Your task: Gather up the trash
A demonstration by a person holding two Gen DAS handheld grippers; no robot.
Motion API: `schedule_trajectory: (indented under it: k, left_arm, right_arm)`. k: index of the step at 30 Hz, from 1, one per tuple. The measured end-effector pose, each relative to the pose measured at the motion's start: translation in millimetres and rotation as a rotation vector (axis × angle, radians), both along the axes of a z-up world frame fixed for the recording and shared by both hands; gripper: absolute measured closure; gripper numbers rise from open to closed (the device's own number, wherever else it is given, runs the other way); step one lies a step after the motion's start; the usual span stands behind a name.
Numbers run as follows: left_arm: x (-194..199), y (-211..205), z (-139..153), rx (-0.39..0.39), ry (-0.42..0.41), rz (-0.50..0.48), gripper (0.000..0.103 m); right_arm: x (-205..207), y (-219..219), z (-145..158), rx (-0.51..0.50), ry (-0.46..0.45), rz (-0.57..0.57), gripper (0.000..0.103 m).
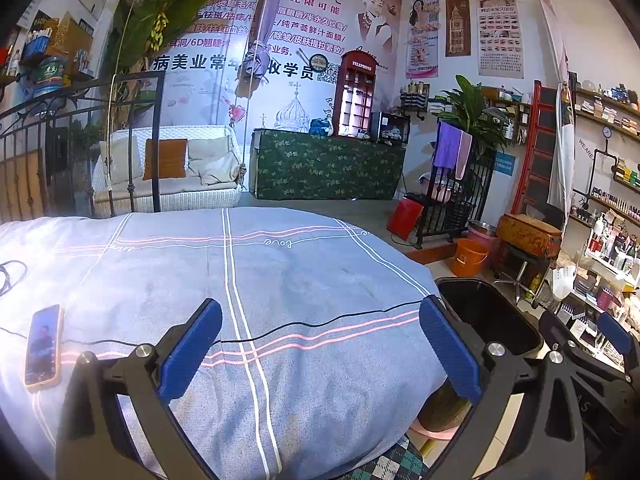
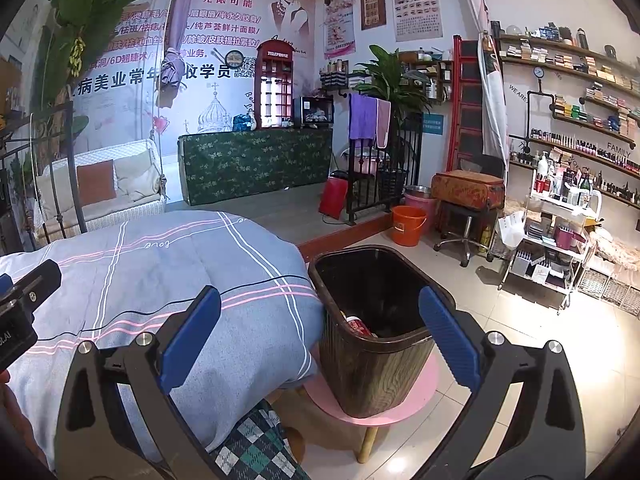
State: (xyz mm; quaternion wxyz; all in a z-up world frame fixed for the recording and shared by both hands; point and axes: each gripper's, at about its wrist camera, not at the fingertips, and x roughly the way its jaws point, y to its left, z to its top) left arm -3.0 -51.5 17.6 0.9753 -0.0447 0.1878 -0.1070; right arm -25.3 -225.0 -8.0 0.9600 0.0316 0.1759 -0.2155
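A dark wood-grain trash bin (image 2: pixel 372 368) stands on a pink stool (image 2: pixel 412 398) beside the bed; its rim (image 1: pixel 480 280) also shows at the right of the left wrist view. Inside lies a red-and-white piece of trash (image 2: pixel 357 326). My right gripper (image 2: pixel 320 340) is open above the near side of the bin, its right fingertip (image 2: pixel 444 332) over the rim. Open as well, my left gripper (image 1: pixel 320 352) hovers over the grey-blue quilt (image 1: pixel 280 280) with nothing between its fingers. The right gripper's body (image 1: pixel 592 360) appears beside the bin, and the left gripper's body (image 2: pixel 20 308) is at the left edge.
A phone (image 1: pixel 43 346) with a lit screen lies on the quilt at the left, a thin black cable (image 1: pixel 320 320) running across the bed. An orange bucket (image 2: pixel 408 225), a chair (image 2: pixel 466 208) and a white product cart (image 2: pixel 556 236) stand on the tiled floor beyond.
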Motion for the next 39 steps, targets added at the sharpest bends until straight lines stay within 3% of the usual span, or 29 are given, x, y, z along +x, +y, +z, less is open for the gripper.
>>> schedule_trajectory:
  k: [39]
  left_arm:
    - [1.3,0.7,-2.3,-0.003,-0.003,-0.007,0.005]
  right_arm:
    - [4.1,6.6,-7.8,0.006,0.011,-0.003,0.005]
